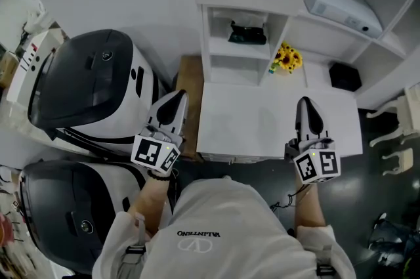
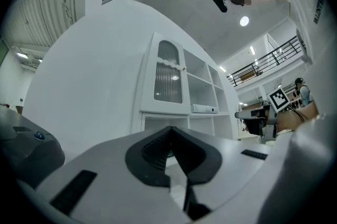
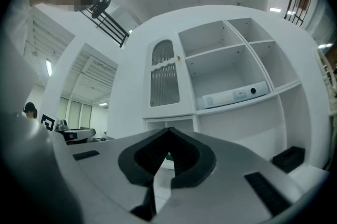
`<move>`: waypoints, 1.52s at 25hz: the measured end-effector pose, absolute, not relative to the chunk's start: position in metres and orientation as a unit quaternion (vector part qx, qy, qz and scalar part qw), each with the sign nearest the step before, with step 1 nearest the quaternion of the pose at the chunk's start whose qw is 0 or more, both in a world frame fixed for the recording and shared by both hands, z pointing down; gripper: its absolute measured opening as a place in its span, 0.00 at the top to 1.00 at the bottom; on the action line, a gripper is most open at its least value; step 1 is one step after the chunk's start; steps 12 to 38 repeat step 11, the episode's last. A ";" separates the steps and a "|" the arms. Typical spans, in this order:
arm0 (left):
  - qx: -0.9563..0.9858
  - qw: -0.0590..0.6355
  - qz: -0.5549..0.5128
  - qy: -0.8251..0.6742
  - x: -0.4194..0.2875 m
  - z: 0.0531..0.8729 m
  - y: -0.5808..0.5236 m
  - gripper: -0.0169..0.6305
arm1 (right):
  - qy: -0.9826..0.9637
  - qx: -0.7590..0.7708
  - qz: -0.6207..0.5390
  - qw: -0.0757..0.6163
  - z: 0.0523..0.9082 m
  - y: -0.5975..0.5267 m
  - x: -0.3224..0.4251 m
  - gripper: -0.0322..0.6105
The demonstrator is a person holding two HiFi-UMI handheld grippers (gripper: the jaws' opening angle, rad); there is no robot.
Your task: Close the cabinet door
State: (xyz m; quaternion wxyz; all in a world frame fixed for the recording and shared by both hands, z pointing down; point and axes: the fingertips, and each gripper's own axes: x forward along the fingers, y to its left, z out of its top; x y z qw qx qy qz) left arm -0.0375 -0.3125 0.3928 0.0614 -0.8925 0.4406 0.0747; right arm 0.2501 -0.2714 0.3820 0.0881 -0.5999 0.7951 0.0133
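the person holds the left gripper (image 1: pixel 177 98) and right gripper (image 1: pixel 305 102) forward, side by side, fingers pressed together.

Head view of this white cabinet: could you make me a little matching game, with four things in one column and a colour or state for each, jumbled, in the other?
Things:
1. flowers
2. small box on the counter
3. long device
4. left gripper

Colour or state:
a. white
b. shut, holding nothing
c. black
d. yellow

Pairs: 1-d, 2-c, 3-a, 4-b.
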 end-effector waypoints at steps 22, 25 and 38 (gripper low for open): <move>-0.895 0.058 0.085 0.435 -0.032 0.391 -0.311 0.97 | 0.796 -0.599 0.006 0.088 0.383 -0.270 0.250 0.94; -0.895 0.058 0.085 0.435 -0.032 0.391 -0.311 0.97 | 0.796 -0.599 0.006 0.088 0.383 -0.270 0.250 0.94; -0.895 0.058 0.085 0.435 -0.032 0.391 -0.311 0.97 | 0.796 -0.599 0.006 0.088 0.383 -0.270 0.250 0.94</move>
